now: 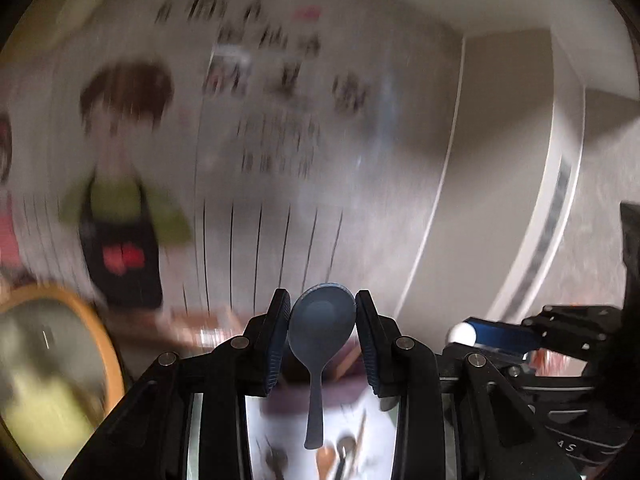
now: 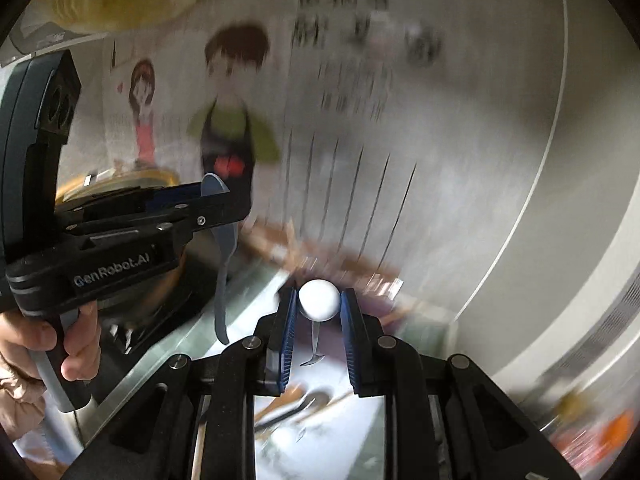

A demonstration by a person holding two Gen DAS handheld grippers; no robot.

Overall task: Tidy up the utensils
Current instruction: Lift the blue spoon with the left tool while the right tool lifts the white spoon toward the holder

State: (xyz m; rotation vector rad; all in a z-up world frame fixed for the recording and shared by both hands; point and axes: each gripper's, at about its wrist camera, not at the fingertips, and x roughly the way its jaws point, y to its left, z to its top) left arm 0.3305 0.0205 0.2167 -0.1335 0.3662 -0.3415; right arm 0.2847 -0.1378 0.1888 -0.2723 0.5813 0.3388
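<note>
Left gripper point(image 1: 322, 340) clamps a blue-grey spoon point(image 1: 321, 328) by its bowl, handle hanging free; right gripper point(image 2: 319, 320) pinches a white-headed utensil point(image 2: 319, 299) likewise. Both are held clear above the blurred remaining utensils point(image 2: 296, 404), probably for sorting.

Only one brand reads clearly — "GenRobot.AI", in pale letters on the black body of the left gripper point(image 2: 216, 204), at nine o'clock in the right wrist view. The wall poster point(image 2: 340, 80) carries dark writing — too blurred to read.
</note>
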